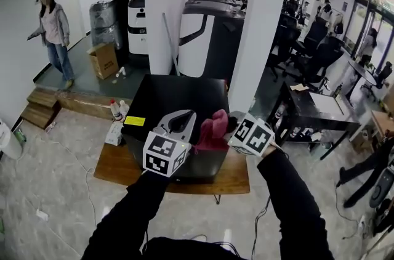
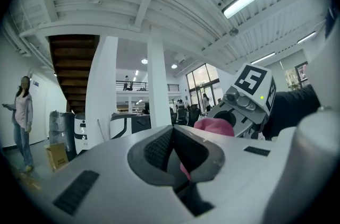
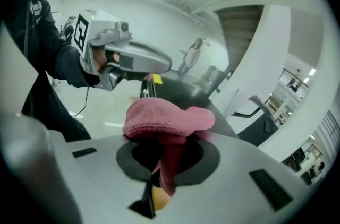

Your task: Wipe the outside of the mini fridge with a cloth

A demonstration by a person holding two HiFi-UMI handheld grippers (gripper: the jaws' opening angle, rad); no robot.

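The black mini fridge [image 1: 166,98] stands on a low wooden platform [image 1: 120,169], seen from above. A pink cloth [image 1: 212,129] bunches over the fridge's front right top, with my right gripper [image 1: 229,127] shut on it. In the right gripper view the cloth [image 3: 164,117] bulges over and hangs between that gripper's [image 3: 159,164] jaws, with the fridge top [image 3: 175,91] beyond. My left gripper [image 1: 189,114] hovers just left of the cloth, above the fridge top, jaws together. In the left gripper view its jaws [image 2: 171,135] meet, and the cloth [image 2: 212,126] shows to the right.
Two white pillars [image 1: 171,6] [image 1: 265,24] rise right behind the fridge. Small bottles [image 1: 116,109] sit on the platform's left end. A black desk [image 1: 314,111] stands at the right, wooden steps [image 1: 42,108] at the left. A person [image 1: 54,37] stands far left by a cardboard box [image 1: 103,60].
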